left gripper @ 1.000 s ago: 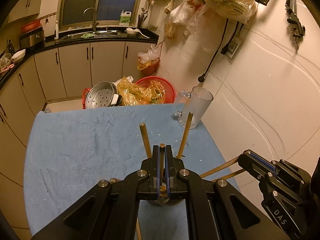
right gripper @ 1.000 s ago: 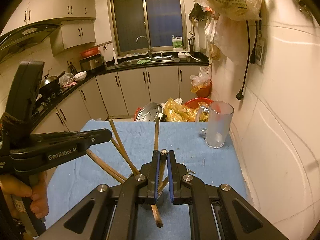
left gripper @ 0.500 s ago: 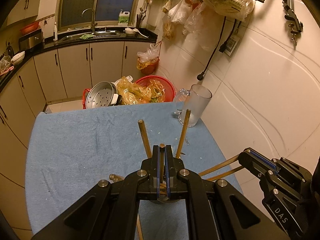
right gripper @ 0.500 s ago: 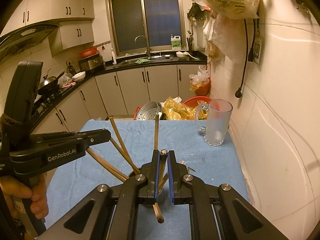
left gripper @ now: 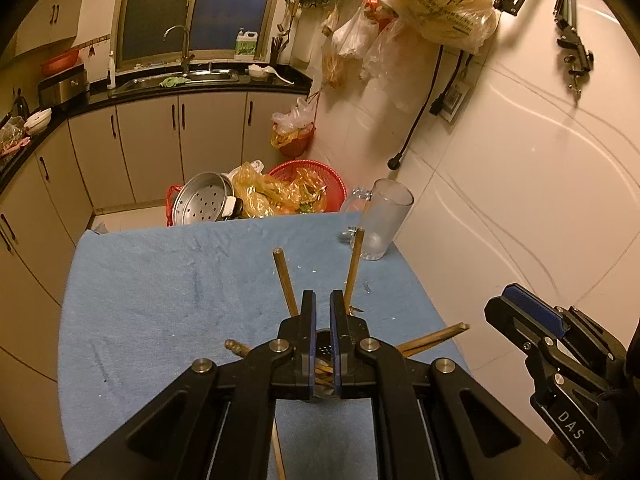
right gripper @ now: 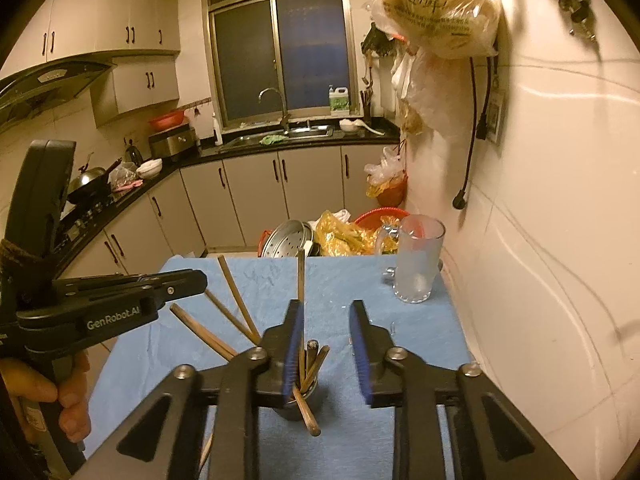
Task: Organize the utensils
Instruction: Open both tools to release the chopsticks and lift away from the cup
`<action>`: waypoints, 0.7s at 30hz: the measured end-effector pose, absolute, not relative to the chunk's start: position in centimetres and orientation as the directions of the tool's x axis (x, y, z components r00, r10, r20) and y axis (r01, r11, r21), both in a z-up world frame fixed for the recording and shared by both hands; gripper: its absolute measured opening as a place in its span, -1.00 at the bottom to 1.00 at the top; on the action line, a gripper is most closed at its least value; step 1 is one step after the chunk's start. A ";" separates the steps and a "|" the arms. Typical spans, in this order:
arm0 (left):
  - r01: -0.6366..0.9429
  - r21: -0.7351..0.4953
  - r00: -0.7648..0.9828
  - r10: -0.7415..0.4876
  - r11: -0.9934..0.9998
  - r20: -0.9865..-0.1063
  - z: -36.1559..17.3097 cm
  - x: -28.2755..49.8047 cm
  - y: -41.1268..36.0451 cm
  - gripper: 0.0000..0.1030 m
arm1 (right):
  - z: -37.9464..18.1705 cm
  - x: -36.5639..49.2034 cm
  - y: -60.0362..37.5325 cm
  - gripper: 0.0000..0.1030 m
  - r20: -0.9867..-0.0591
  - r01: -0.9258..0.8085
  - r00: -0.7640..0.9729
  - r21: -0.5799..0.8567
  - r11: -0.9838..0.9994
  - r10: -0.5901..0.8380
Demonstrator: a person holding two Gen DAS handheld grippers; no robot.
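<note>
A small metal utensil cup [right gripper: 298, 402] stands on the blue cloth [right gripper: 340, 280] and holds several wooden chopsticks [right gripper: 301, 276] that fan outward. In the left wrist view the cup [left gripper: 323, 354] shows between my fingers, with chopsticks [left gripper: 285, 282] leaning away from it. My left gripper [left gripper: 323, 300] is slightly open and empty just above the cup. My right gripper [right gripper: 326, 312] is open and empty above the cup. It also shows at the right of the left wrist view [left gripper: 516, 300].
A glass mug [right gripper: 418, 264] stands at the table's far right corner by the tiled wall. Behind the table's far edge are a metal steamer pot [left gripper: 204, 204] and a red basket [left gripper: 308, 184] with plastic bags. The left-hand gripper body [right gripper: 104, 304] shows at the left.
Both grippers were shut on a chopstick each. Both have opened, the right wider. The chopsticks now rest in the cup.
</note>
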State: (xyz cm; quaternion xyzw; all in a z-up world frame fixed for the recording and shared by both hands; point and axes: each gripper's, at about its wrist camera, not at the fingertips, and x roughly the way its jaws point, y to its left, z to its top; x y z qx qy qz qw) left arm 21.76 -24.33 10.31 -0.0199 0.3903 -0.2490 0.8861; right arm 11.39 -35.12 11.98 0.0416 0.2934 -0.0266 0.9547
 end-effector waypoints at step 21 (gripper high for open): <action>0.284 -0.211 0.538 -0.338 0.935 -0.772 5.5 16.6 -13.3 0.43 | 9.5 4.6 -31.1 0.38 -0.621 -0.030 0.781 0.080 0.996 0.073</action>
